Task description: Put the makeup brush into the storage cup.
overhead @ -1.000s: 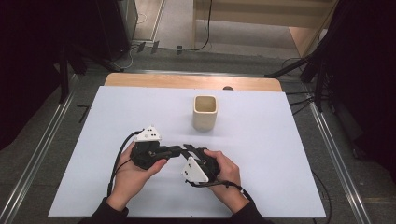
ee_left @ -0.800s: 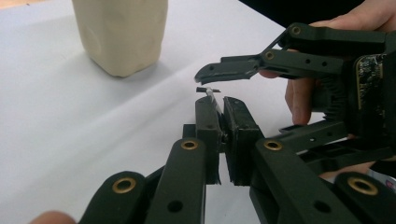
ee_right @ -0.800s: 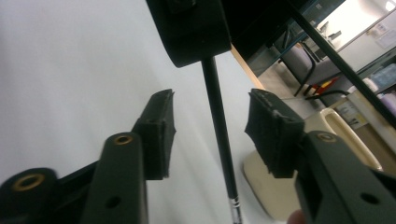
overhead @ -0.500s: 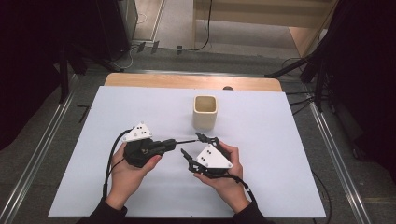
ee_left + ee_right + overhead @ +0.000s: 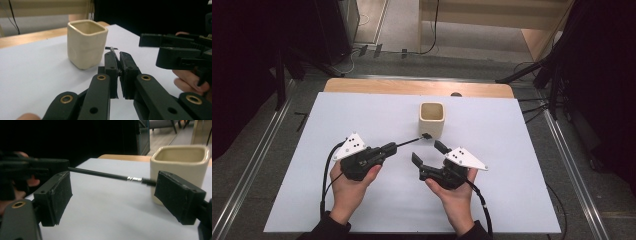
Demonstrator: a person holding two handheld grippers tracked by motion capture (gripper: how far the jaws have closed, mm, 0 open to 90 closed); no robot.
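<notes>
Left tongs (image 5: 389,147) are clamped on a thin black brush (image 5: 409,141), as I read it from the high view, and the left gripper view confirms it: the two pads (image 5: 111,66) sit pressed together with the brush's shaft pinched between them. From there the brush reaches up and to the right, held above the surface (image 5: 512,165), and its dark tip lies right against the near side of the cream cup (image 5: 432,119); I cannot tell whether it touches the cup wall. In the right gripper view I see the brush (image 5: 100,173) crossing from left to right, with a short silver ferrule just before the tip, in front of the cup (image 5: 180,160). Right tongs (image 5: 428,153) stand wide open and hold nothing, one jaw on each side of a bare stretch of surface, just below and to the right of the brush. Both grippers sit in the person's hands, near each other at the middle of the surface. The cup stands upright beyond them, toward the far edge, and its inside looks empty from above.
</notes>
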